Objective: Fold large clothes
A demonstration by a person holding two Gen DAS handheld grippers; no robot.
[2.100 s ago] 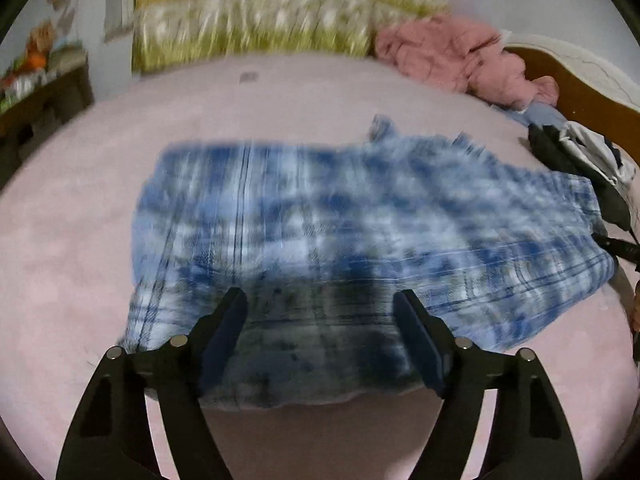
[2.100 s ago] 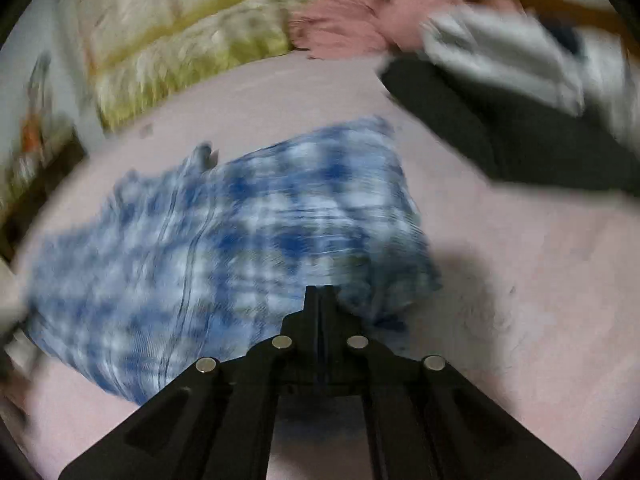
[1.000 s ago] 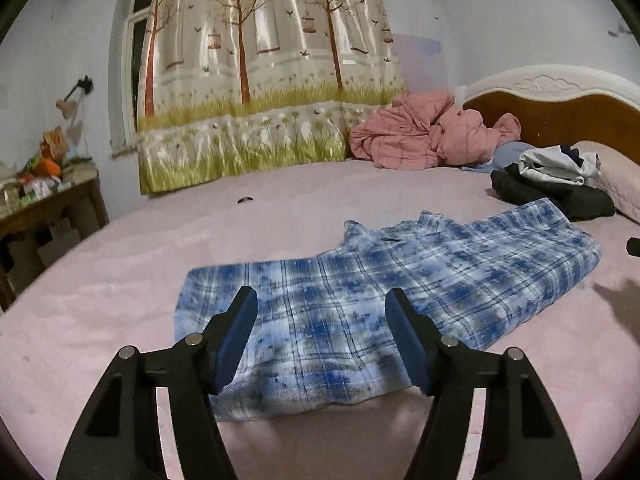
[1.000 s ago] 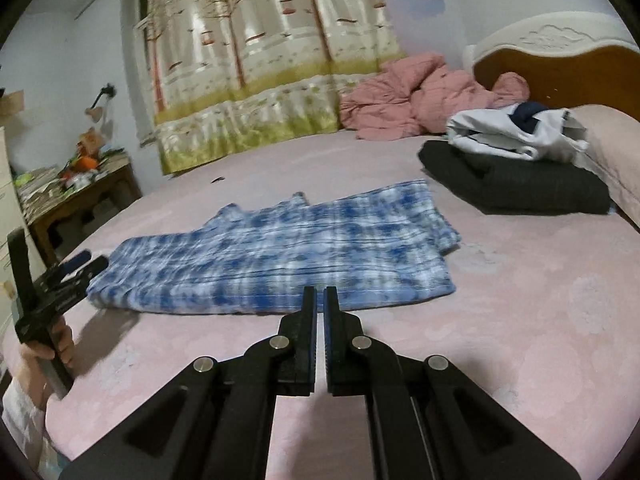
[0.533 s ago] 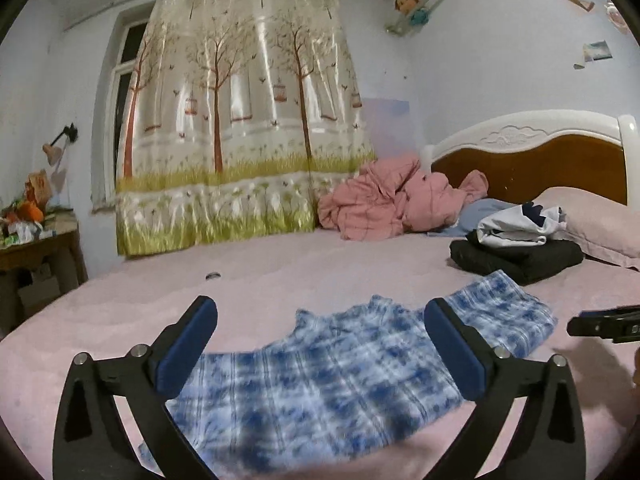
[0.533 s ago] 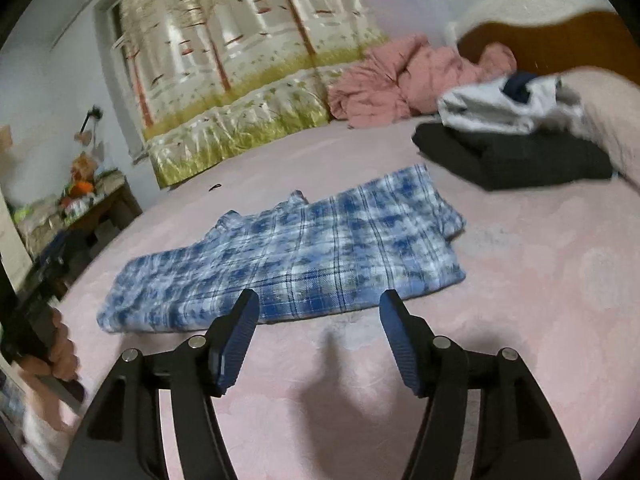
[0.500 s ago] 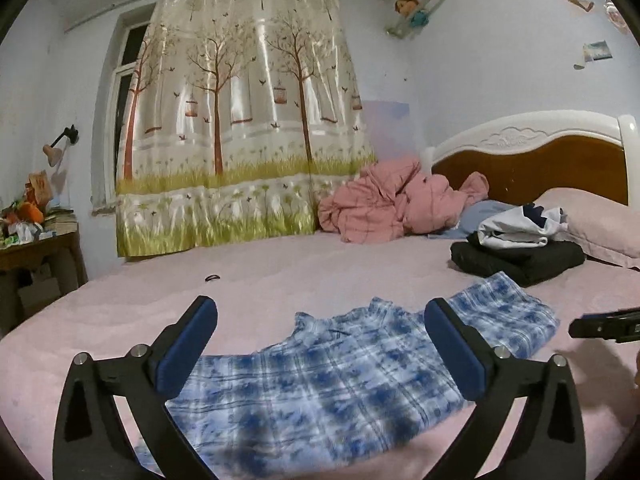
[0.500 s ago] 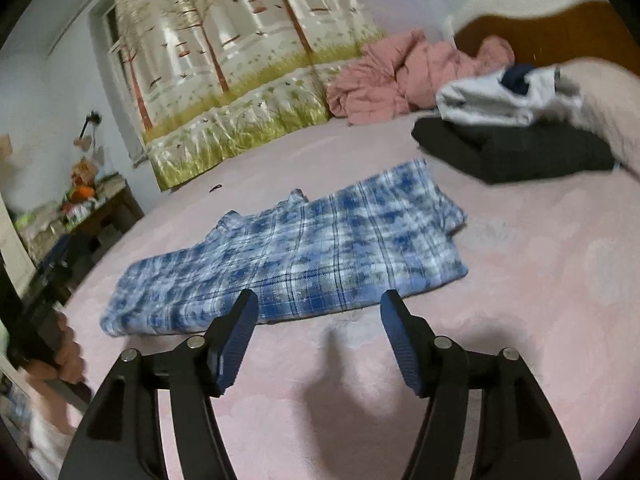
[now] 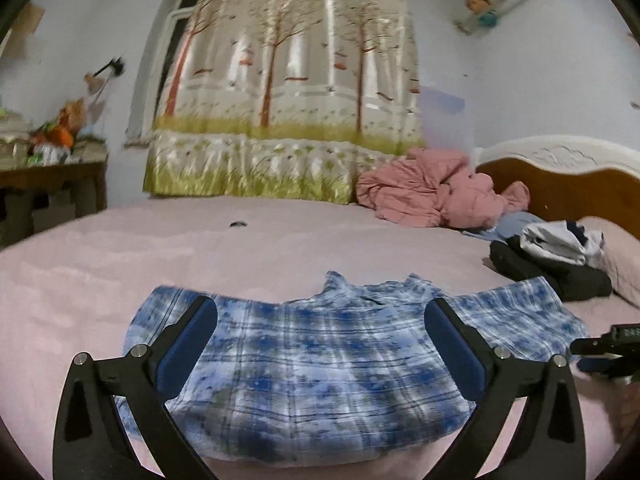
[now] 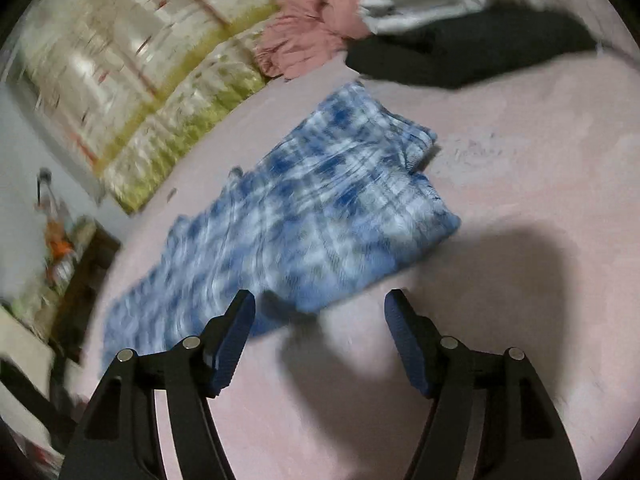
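A blue and white plaid shirt (image 9: 328,364) lies folded into a long strip on the pink bed (image 9: 240,256). My left gripper (image 9: 320,332) hovers wide open above the shirt's near edge, nothing between its fingers. In the right wrist view the same plaid shirt (image 10: 304,216) stretches away to the upper right, blurred by motion. My right gripper (image 10: 320,320) is open just short of the shirt's near corner, over bare pink cover. The tip of the right gripper (image 9: 604,348) shows at the right edge of the left wrist view.
A crumpled pink quilt (image 9: 436,192) lies by the headboard (image 9: 572,196). Folded black and white clothes (image 9: 556,256) are stacked next to a pillow. A tree-print curtain (image 9: 288,92) hangs behind the bed. A cluttered wooden table (image 9: 52,176) stands at the left.
Both grippers let go and opened. The left one dipped back toward the shirt's near edge. The right one rolled and dropped toward the shirt's corner.
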